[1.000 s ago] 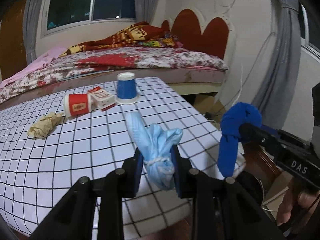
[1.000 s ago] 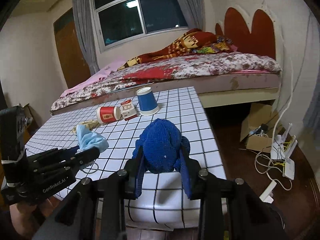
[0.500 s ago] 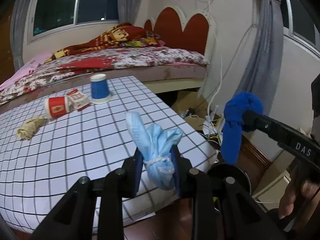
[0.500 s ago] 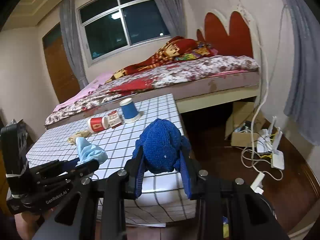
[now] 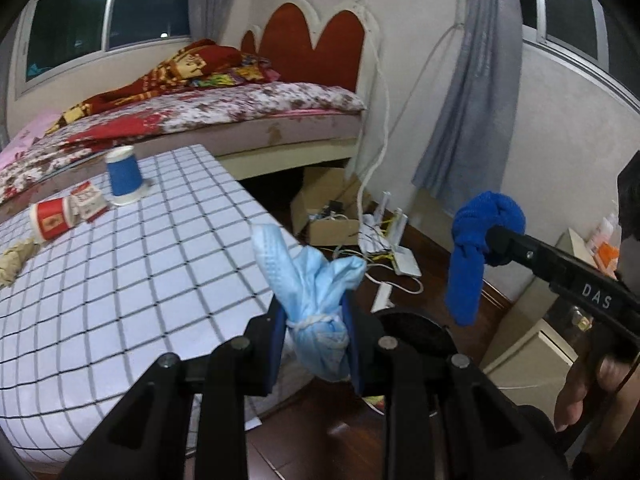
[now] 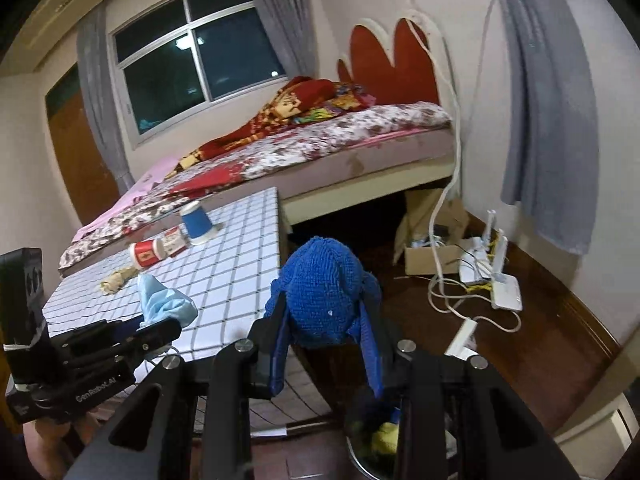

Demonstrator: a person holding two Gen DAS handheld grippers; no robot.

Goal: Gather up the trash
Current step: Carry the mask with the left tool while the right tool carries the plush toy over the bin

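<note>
My left gripper (image 5: 314, 340) is clamped on a bundled light-blue face mask (image 5: 310, 280); pads press it from both sides, a white ear loop tied round its middle. The mask sits at my 6 o'clock in the left wrist view, held off the table edge, above the dark wood floor (image 5: 432, 276)

My right gripper (image 6: 326, 344) is closed tight on a knotted blue cloth (image 6: 324, 292), which bulges up between the fingers. From the left wrist view I see that same cloth at 3 o'clock, one end hanging down free, with a hand (image 5: 588, 388) on the grip at the right edge

Below the right gripper, at 6 o'clock in its view, the rim of a round bin (image 6: 360, 456) shows, with something yellow and dark inside; too hidden to name. In the left wrist view a dark round shape lies right behind the left fingers, partly covered

Table (image 5: 120, 280) with a checked cloth lies at 9 o'clock. On its far end: a blue paper cup (image 5: 122, 176) upside down, a red and white cup (image 5: 52, 222) on its side, a small red and white carton (image 5: 88, 202) between them, a crumpled tan wad (image 5: 14, 262) near the left edge

Bed (image 5: 240, 112) at 12 o'clock. Cardboard box (image 5: 328, 208) and a white router (image 5: 400, 248) with cables on the floor at 1 o'clock
</note>
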